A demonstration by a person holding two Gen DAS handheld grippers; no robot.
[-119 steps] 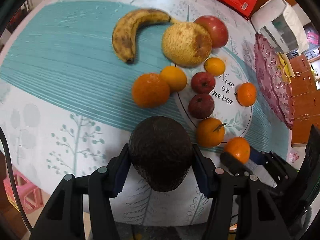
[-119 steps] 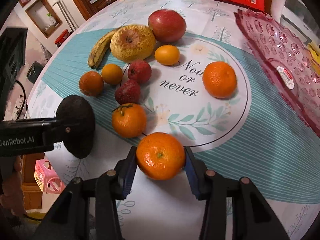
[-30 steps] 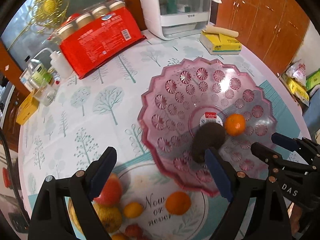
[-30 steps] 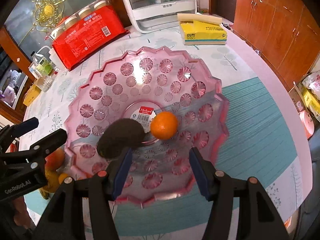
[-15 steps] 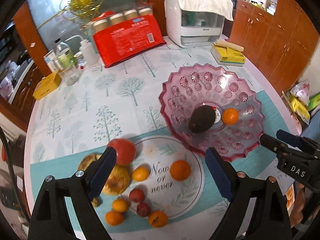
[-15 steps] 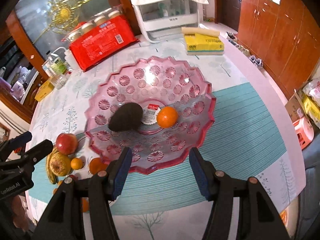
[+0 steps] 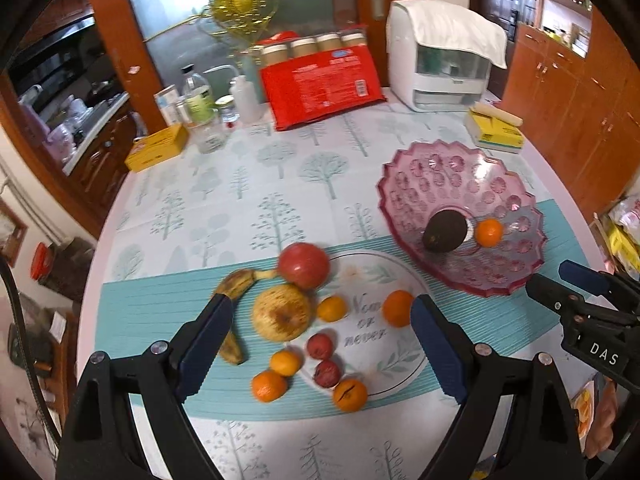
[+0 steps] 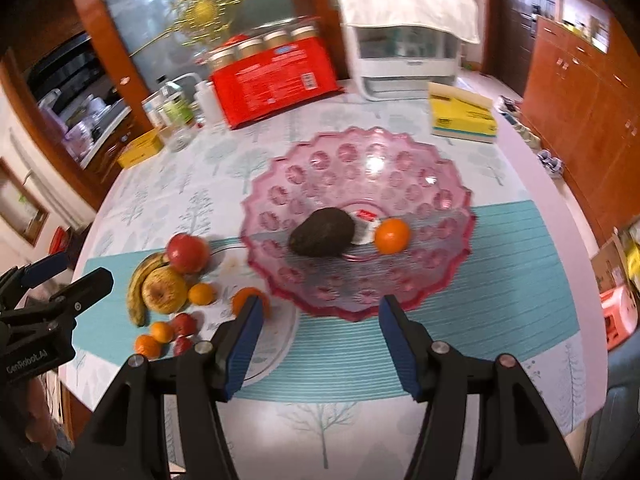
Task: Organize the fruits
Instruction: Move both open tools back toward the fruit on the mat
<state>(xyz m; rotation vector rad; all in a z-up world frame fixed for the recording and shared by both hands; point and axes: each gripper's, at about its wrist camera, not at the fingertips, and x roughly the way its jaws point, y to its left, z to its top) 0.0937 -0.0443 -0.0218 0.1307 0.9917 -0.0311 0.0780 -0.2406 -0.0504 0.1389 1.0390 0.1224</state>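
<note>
Now both grippers, left [image 7: 320,340] and right [image 8: 318,338], are being held with fingers spread and empty; avocado [image 8: 322,232] and orange [image 8: 392,236] are lying in the bowl [image 8: 420,284] at centre, so loose fruit [image 7: 282,312] lower left is being lined up next.

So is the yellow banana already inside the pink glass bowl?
No, the spotty yellow banana lies on the tablecloth beside the other loose fruit, while the pink glass bowl holds only a dark avocado and one small orange.
</note>
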